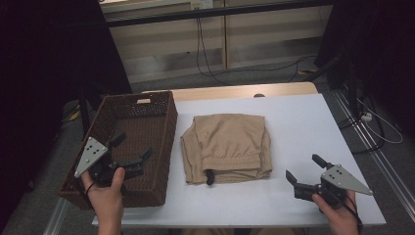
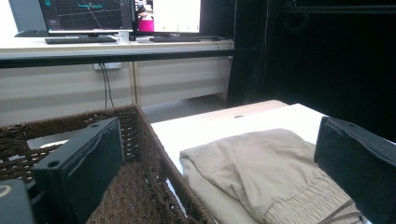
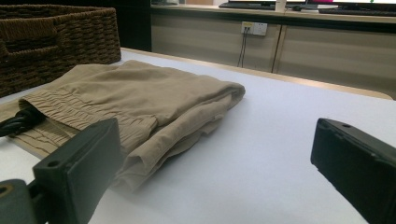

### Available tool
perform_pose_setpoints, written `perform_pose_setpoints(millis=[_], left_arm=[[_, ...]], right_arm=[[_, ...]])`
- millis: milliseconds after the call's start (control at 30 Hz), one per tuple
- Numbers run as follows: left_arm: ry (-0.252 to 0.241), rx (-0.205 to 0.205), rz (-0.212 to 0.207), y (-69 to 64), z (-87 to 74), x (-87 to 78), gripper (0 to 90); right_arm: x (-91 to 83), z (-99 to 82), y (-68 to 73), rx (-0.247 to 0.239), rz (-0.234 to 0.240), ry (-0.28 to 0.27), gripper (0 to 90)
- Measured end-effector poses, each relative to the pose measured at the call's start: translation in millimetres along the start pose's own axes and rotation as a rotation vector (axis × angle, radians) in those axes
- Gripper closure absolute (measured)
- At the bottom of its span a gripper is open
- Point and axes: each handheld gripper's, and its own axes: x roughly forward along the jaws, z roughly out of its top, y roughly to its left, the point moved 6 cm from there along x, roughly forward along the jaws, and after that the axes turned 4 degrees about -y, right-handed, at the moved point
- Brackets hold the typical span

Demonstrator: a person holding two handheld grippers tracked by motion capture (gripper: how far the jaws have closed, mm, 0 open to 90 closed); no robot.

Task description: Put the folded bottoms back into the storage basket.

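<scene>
A pair of tan shorts [image 1: 226,147], folded into a neat square, lies flat in the middle of the white tabletop [image 1: 303,127], and everything else arranges itself around that bundle. Its gathered waistband faces the person's side, with a dark drawstring [image 1: 210,176] poking out at the near edge. In the right gripper view the folded layers show stacked along the side of the shorts [image 3: 140,100], the waistband crinkled and the black cord [image 3: 18,122] curled beside it.

Just to the left of the shorts stands a dark brown wicker basket [image 1: 164,105], its long side running alongside the fabric, close but apart from it. Its near wall shows woven and rough in the left gripper view, right beside the shorts [image 2: 261,168].

The left tongs [image 1: 131,147] hang over the basket [image 2: 140,135], to the left of the shorts and toward the near end, held in the person's left hand [image 1: 105,188]. Their black jaws are spread wide with nothing between them.

The right tongs [image 1: 302,168] hover over bare tabletop to the right of the shorts, near the front edge and well apart from the fabric, gripped by the right hand [image 1: 337,205]. They too stand released, jaws gaping and grasping nothing, pointed back toward the shorts.

Beyond the far edge of the shorts, a wooden strip [image 1: 244,91] borders the tabletop, and past that cables [image 1: 203,49] hang down pale cabinet fronts.
</scene>
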Motion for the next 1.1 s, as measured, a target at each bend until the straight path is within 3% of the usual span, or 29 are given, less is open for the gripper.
perform_pose_setpoints(millis=[433,700,1100], left_arm=[[-0.001,0.002,-0.001,1.8,0.1,0.1,1.6],[0.008,0.005,-0.003,1.4,-1.1,1.6,1.6],[0.015,0.002,0.003,2.7,-2.9,0.7,1.6]], right_arm=[[9.3,-2.0,1.8,0.001,-0.011,0.030,1.6],[29.0,-0.7,23.7,-0.025,0.034,0.075,1.9],[54.0,-0.6,28.8,-0.034,0.023,0.127,1.7]])
